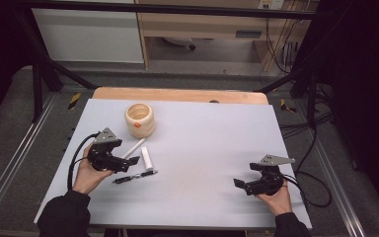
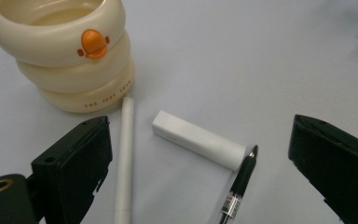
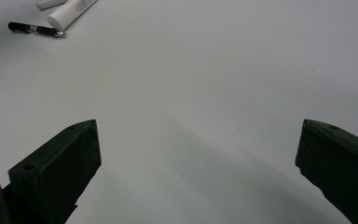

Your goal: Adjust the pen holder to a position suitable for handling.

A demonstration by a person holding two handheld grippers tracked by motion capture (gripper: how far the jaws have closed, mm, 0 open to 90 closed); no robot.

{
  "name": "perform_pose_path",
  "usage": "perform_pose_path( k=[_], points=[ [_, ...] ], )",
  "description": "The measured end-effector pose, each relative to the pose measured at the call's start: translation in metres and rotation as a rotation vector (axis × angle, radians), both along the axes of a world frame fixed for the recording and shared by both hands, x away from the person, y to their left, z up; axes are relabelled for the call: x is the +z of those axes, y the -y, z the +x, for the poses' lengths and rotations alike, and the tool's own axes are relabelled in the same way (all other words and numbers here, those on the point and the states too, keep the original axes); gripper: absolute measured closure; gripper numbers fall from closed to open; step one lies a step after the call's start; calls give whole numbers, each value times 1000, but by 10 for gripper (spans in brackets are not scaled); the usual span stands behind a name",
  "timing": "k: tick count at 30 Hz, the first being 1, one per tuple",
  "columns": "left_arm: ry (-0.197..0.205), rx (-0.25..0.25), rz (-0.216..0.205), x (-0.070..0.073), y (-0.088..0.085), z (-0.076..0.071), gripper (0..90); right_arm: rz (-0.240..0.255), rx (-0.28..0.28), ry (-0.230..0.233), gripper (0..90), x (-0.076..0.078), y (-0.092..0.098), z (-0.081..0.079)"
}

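Pens and a white tube are laid out in a loose cluster on the left half of the worktop (image 1: 192, 148), just in front of the cup (image 1: 139, 120). A white pen (image 2: 125, 163) is seen lying lengthwise, its far end close to the foot of the cup. The tube (image 2: 196, 139) lies beside it, slightly apart and at an angle. A black pen (image 2: 238, 186) is placed with its tip touching or nearly touching the near end of the tube; contact cannot be confirmed.

The left gripper (image 1: 128, 159) is held low over this cluster, with its fingers (image 2: 74, 163) spread wide. In the left gripper view the white pen lies just inside one finger, and the tube and black pen lie in the gap. Nothing is gripped. This posture is judged to be an approach for a pick, most probably of the white pen, since it lies nearest a finger.

The cup stands upright with its mouth open, and is judged to be the likely receptacle, being placed within short reach of the three items.

The right gripper (image 1: 244, 185) is held well apart from the cluster, over bare worktop at the right, its fingers (image 3: 60, 163) likewise spread and empty. It is judged to be kept clear so that the left hand's work is not obstructed.

No item is yet lifted.
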State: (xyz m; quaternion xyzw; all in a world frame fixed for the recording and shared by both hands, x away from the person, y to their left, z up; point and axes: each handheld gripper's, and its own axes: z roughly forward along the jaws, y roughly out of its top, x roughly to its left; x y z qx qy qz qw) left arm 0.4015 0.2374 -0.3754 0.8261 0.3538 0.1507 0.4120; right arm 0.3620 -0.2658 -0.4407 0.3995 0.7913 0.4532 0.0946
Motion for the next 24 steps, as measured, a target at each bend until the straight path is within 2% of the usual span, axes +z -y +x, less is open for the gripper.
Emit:
perform_pose_path(
  k=[15,24],
  points=[
    [0,-1,41,8,11,20,62,-5,-1,-8,7,-1,-1,0],
    [-7,8,48,12,22,36,63,-6,0,-7,7,-1,-1,0]
  ],
)
